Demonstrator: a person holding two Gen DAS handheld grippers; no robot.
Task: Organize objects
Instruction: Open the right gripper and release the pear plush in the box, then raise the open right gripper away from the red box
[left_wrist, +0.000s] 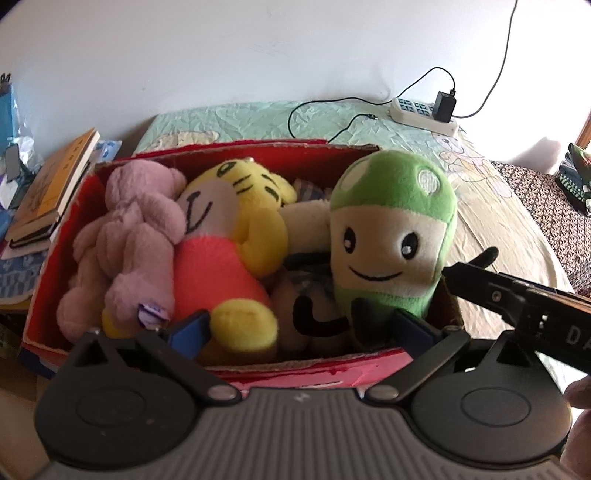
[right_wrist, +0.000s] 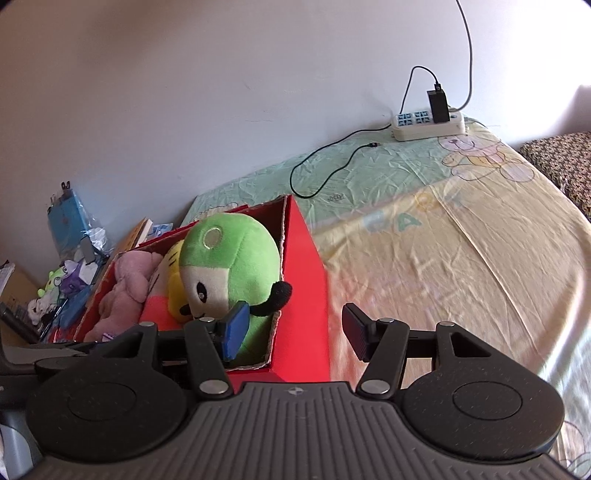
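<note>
The left gripper (left_wrist: 301, 328) is hanging over the near wall of the red cardboard box (left_wrist: 314, 369) with its blue-padded fingers standing wide apart and clamping nothing, while the green plush mushroom doll with a smiling cream face (left_wrist: 393, 236) is sitting upright inside the box just beyond its right finger. Beyond its left finger, the pink plush bear (left_wrist: 129, 243) and the yellow plush tiger in a coral shirt (left_wrist: 229, 236) are lying side by side. The right gripper (right_wrist: 295, 334) is hovering at the box's right end with its fingers also apart and empty, the left one just in front of the green doll, the right one over the pale yellow bedsheet (right_wrist: 461, 258).
</note>
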